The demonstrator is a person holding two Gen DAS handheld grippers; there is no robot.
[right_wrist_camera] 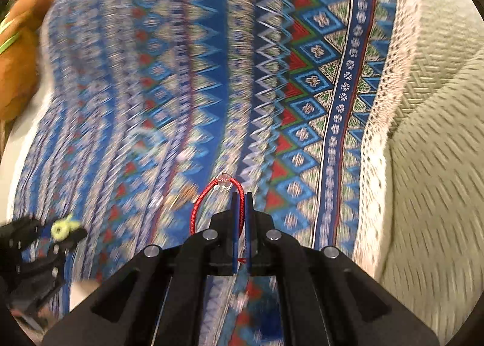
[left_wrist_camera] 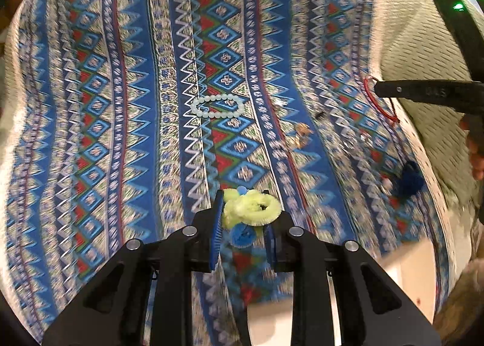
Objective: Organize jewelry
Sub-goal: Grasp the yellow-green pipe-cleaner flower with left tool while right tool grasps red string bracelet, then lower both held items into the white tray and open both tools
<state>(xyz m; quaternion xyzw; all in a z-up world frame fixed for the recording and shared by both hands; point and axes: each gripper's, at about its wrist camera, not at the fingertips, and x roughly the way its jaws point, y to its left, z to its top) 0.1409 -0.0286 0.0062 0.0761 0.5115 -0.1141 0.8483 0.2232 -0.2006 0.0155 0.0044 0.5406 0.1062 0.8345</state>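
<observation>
Both tools are loaded over the patterned cloth. The left tool grips a fuzzy yellow scrunchie between its blue pads, jaws only partly closed around the bulk; a blue piece hangs just below it, seemingly attached. The right tool is clamped nearly flat on a red cord bracelet, the loop arching out to 11 o'clock of the jaws with a clear bead at its top. In the left view that same bracelet dangles at 3 o'clock off the tip of the right tool. Items on the cloth: a pale bead bracelet at centre, small gold pieces toward 4 o'clock of it, a dark blue pompom farther out at 4 o'clock; too blurred to identify further. A brown plush toy sits at 9 o'clock in the right view. Handling judgement: everything here is light. The scrunchie is soft and compressible, so a pinch across its ring holds without damage. The cord is thin and limp; it needs full closure and may slip or swing. The bead bracelet looks like elastic stringing with smooth hard beads; best taken across one side of the loop, since beads can roll out from the pads. The gold pieces look small and delicate, the hardest pick.
</observation>
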